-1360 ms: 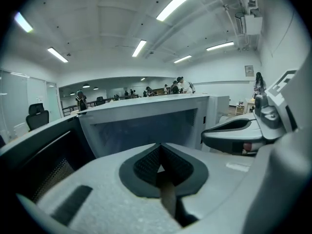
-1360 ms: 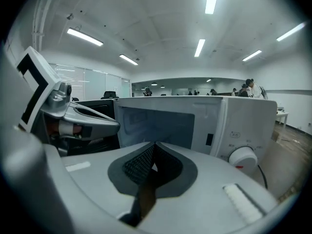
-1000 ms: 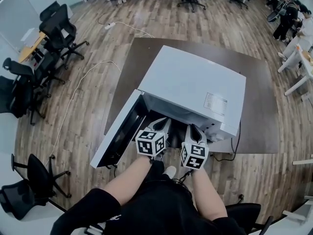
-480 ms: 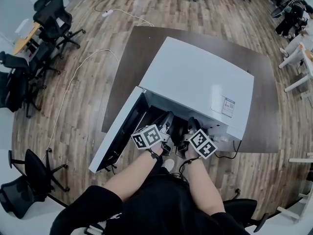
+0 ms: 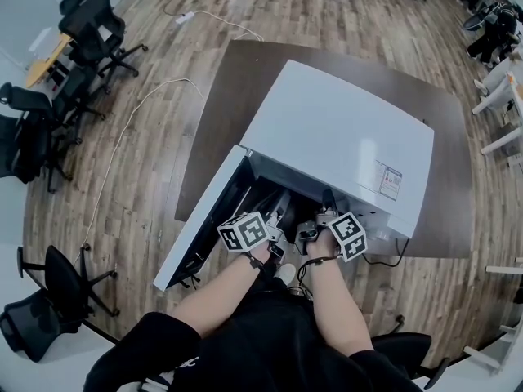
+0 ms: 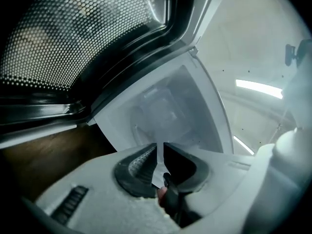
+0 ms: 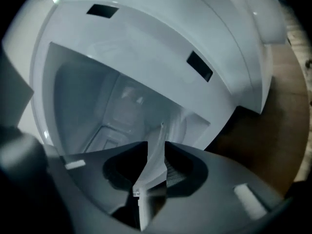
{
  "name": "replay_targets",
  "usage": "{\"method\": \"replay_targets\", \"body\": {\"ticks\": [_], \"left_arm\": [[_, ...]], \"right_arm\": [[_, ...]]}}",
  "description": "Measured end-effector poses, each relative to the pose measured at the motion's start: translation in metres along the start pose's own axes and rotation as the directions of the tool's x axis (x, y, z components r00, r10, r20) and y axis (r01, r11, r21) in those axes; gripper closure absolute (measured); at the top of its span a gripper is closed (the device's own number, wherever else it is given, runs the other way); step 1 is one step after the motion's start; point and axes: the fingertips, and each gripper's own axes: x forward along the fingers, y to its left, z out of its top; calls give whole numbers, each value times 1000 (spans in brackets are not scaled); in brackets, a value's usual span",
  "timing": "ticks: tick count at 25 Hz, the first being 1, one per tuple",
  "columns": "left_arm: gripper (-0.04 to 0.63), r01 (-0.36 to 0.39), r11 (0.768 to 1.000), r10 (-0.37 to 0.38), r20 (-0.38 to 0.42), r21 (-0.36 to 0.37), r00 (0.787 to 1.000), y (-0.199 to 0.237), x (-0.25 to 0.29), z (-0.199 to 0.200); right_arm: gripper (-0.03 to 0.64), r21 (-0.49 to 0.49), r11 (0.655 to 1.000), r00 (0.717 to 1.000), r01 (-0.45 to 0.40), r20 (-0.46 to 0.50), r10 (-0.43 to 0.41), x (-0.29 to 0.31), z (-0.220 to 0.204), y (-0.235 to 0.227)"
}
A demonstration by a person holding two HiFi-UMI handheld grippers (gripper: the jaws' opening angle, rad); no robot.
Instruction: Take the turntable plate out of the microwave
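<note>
The white microwave [image 5: 343, 145] stands on a dark table with its door [image 5: 200, 219] swung open to the left. Both grippers reach into its opening side by side. The clear glass turntable plate [image 6: 165, 111] lies in the cavity, faint and see-through. My left gripper [image 6: 160, 162] has its jaws closing, and the plate's pale rim fills the narrow gap between the pads. My right gripper [image 7: 156, 162] has its jaws opening, with the plate's rim [image 7: 158, 140] standing loosely in the gap. In the head view the left gripper [image 5: 279, 211] and right gripper [image 5: 325, 211] are half hidden by the cavity.
The dark brown table [image 5: 245, 80] sits on a wood floor. The door's perforated window [image 6: 73, 33] hangs close on my left. Several black office chairs [image 5: 90, 39] stand at the left, and a white cable [image 5: 122, 153] trails across the floor.
Both grippers have rolled at the wrist and sunk a little at the microwave's mouth. Their marker cubes now sit tilted and wider apart.
</note>
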Motion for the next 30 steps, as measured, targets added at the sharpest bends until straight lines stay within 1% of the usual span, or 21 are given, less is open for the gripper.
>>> {"method": "replay_targets", "body": {"ticks": [3, 8, 11, 14, 16, 20, 23, 27, 28, 30], "left_arm": [[552, 10, 1000, -10, -15, 15, 1000, -1, -3, -2], [555, 38, 998, -36, -42, 50, 998, -10, -5, -9], [555, 52, 997, -49, -49, 62, 998, -14, -6, -9], [557, 56, 996, -52, -51, 71, 997, -15, -9, -8], [560, 55, 996, -51, -52, 74, 997, -15, -11, -8], [565, 49, 996, -45, -58, 73, 997, -13, -14, -12], [566, 54, 996, -49, -60, 75, 997, -14, -16, -13], [571, 59, 995, -54, -59, 79, 997, -15, -17, -12], [572, 58, 995, -53, -59, 80, 997, -15, -17, -13], [574, 56, 995, -51, -60, 81, 997, -14, -18, -13]], "right_arm": [[511, 84, 996, 1000, 5, 10, -6, 2, 0, -1], [511, 160, 986, 998, 55, 6, -57, 5, 3, -5], [511, 197, 979, 998, 54, 15, -58, 6, 4, -5], [511, 202, 978, 998, 54, 25, -60, 6, 5, -6], [513, 193, 978, 996, 86, 23, -92, 7, 5, -8], [527, 156, 971, 982, 183, 23, -189, 10, 6, -9], [529, 170, 963, 976, 209, 31, -217, 11, 8, -10], [574, 204, 948, 967, 244, 25, -255, 10, 8, -17], [584, 199, 946, 963, 257, 26, -267, 10, 8, -19], [580, 173, 943, 956, 283, 32, -293, 10, 8, -19]]}}
